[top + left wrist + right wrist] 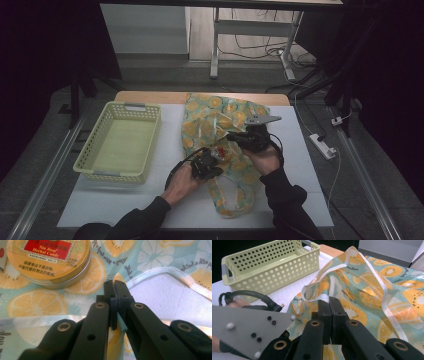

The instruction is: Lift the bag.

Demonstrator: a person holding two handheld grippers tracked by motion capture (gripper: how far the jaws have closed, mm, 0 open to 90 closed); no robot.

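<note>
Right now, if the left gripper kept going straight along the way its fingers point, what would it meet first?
Probably the white-trimmed edge of the fruit-print bag just beyond the left gripper, whose fingers are shut on that fabric. The round candy tin lies off to one side, likely out of line, though depth is hard to judge.

From above the near edge we look forward and down on the whole white table (125,200). Our two gripper views sit close over the citrus-print plastic bag (220,125), which all views share; the right one faces the pale green perforated basket (272,265).
</note>
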